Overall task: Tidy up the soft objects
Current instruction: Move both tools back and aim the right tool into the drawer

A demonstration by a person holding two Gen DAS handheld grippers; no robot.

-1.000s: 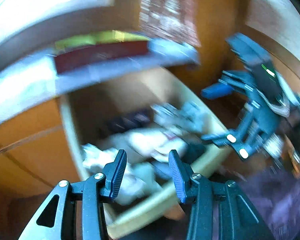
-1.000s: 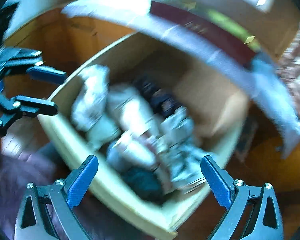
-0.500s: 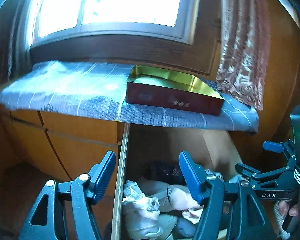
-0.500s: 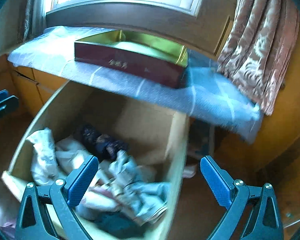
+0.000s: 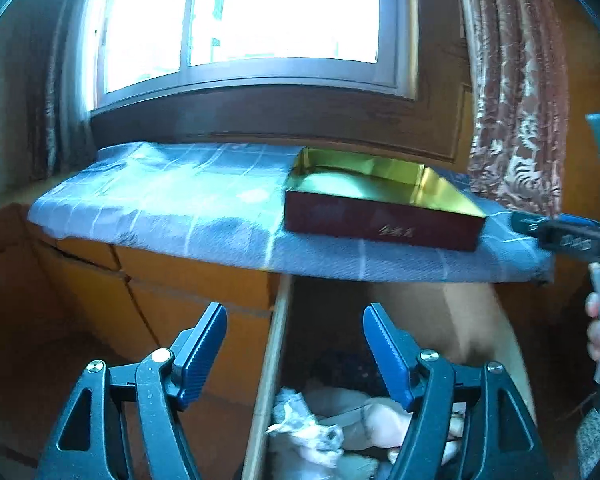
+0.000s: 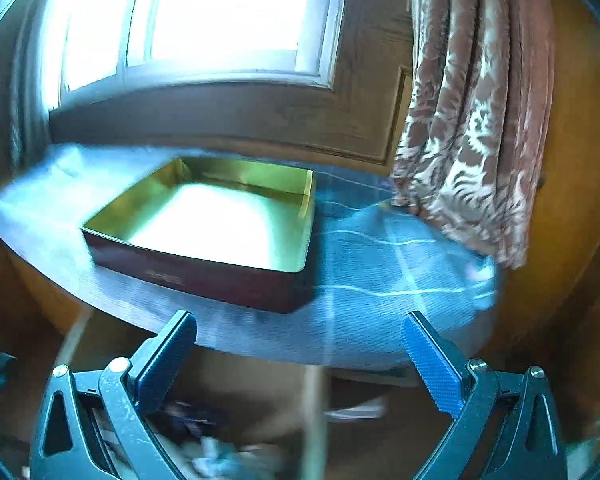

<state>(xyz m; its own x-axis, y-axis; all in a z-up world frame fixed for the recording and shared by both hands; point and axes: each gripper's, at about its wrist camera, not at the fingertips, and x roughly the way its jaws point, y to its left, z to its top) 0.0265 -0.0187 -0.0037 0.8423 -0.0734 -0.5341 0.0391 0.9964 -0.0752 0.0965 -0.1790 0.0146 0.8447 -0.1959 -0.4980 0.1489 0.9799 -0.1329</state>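
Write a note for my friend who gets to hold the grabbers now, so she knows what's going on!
Left gripper: holds nothing, jaws opening, over the cardboard box.
Right gripper: open, holds nothing, aimed at the red tin.
Things: soft bundles lie in the cardboard box on the floor, below the ledge with the blue checked cloth. The red tin with the gold inside sits open on that cloth, and nothing is in it.
Done: nothing sorted into the tin that I can see.
Left: probably lift the bundles out one by one and place them neatly, likely into the tin.
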